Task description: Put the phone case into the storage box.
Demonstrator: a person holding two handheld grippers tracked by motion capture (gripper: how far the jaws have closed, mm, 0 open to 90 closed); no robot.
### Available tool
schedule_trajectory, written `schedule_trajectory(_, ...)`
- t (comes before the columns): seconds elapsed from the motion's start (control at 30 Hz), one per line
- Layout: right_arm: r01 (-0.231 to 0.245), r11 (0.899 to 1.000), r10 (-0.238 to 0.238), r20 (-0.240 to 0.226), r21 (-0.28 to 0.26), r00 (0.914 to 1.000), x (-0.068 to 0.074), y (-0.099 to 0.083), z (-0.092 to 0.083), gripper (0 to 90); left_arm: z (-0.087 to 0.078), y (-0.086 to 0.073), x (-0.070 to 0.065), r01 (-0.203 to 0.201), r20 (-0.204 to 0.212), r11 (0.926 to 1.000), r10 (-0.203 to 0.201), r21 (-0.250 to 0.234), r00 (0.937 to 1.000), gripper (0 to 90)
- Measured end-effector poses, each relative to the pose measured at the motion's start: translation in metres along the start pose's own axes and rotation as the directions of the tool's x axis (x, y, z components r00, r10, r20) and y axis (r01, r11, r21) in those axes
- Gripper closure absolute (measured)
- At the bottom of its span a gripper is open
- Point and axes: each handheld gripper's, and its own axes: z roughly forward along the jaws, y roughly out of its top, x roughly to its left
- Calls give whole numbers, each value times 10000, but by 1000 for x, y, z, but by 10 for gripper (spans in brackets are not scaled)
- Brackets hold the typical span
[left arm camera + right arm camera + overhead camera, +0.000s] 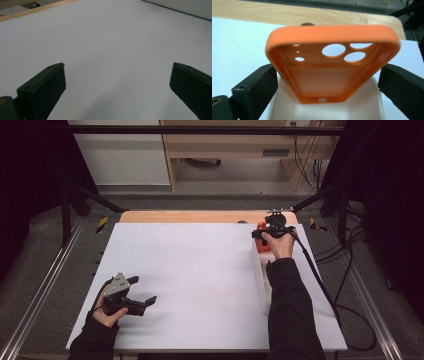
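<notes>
An orange phone case (pixel 332 75) with round camera holes sits between the two black jaws of my right gripper (pixel 328 85), open side toward the camera. Both jaws press on its long sides, just over the far end of a white tray (pixel 352 110). From above, the right gripper (pixel 272 231) is at the table's far right, with the orange case (pixel 262 244) under it. My left gripper (pixel 142 295) rests near the front left of the white table top (pixel 200 270). Its jaws stand wide apart with nothing between them (pixel 117 92).
The long, narrow white tray (pixel 261 280) runs along the right side of the table, beside the right forearm. A wooden strip (pixel 190 216) borders the far edge. A black cable (pixel 320 285) trails from the right gripper off the right side.
</notes>
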Motion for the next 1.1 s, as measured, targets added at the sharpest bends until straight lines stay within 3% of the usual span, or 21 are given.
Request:
schedule_trajectory(0.47,192,9959,-235,-482,-884,9986,-3,2,-19,5,1,0,-1,-30,30,10000,30,36,10000,1)
schedule_trajectory(0.73,507,9852,-657,-874,-1634,9940,-1,-2,-44,5,1,1,-2,-64,45,10000,64,11,10000,1)
schedule_trajectory(0.87,721,9749,-980,-1152,-2105,9885,2,-6,-59,5,1,1,-2,-91,47,10000,91,8,9999,1)
schedule_trajectory(0.97,1025,9562,-1532,-1704,-2742,9734,5,-15,-79,5,1,1,-3,-99,65,10000,99,-6,9999,0)
schedule_trajectory(1.0,1025,9562,-1532,-1704,-2742,9734,5,-15,-79,5,1,1,-3,-110,68,9999,110,-10,9999,0)
schedule_trajectory(1.03,1122,9485,-1747,-1940,-2961,9653,7,-19,-87,5,1,1,-3,-120,64,9999,120,-12,9999,0)
schedule_trajectory(1.07,1122,9485,-1747,-1940,-2961,9653,7,-19,-87,5,1,1,-3,-126,70,9999,126,-20,9999,0)
schedule_trajectory(1.1,1176,9432,-1900,-2142,-3106,9581,8,-22,-93,5,1,1,-3,-123,81,9999,123,-32,9999,0)
